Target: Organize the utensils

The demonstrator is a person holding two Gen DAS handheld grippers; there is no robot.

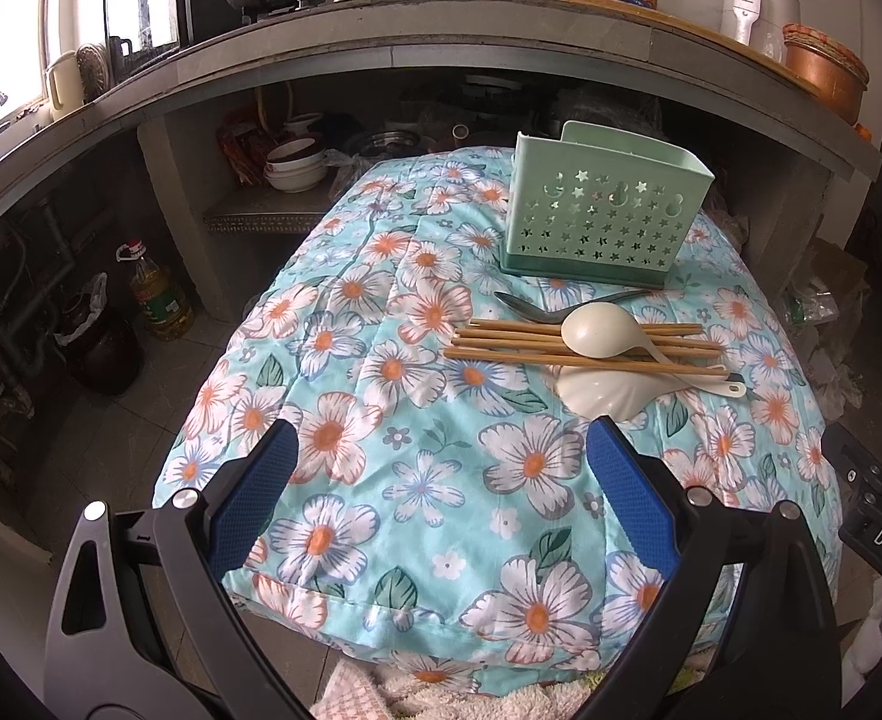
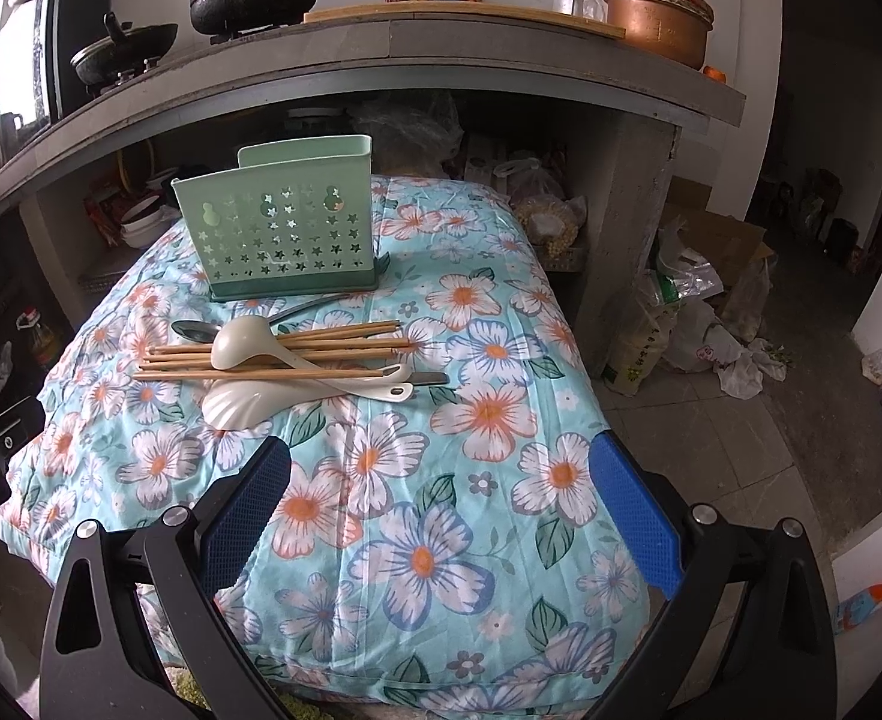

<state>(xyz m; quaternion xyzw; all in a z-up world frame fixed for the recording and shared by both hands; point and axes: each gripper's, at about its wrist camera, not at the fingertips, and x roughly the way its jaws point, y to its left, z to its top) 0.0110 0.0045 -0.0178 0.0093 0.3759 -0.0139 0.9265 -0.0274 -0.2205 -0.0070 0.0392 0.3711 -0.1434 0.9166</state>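
Note:
A pale green utensil holder (image 1: 600, 222) with star holes stands upright at the far side of a floral-cloth table (image 1: 381, 360); it also shows in the right wrist view (image 2: 285, 234). In front of it lies a pile: several wooden chopsticks (image 1: 519, 342), a round cream ladle (image 1: 594, 330), a shell-shaped white spoon (image 1: 603, 393) and a metal spoon (image 1: 525, 306). The same pile shows in the right wrist view: chopsticks (image 2: 333, 336), ladle (image 2: 240, 342), shell spoon (image 2: 237, 405), metal spoon (image 2: 192, 330). My left gripper (image 1: 441, 438) is open and empty, short of the pile. My right gripper (image 2: 441, 456) is open and empty, to the pile's right.
A concrete counter (image 1: 441, 42) with pots, sauce bottles and a copper basin (image 2: 657, 24) runs behind the table. Bowls (image 1: 294, 168) sit under it. An oil bottle (image 1: 159, 294) and dark jar stand on the floor at left. Bags and a box (image 2: 705, 300) lie at right.

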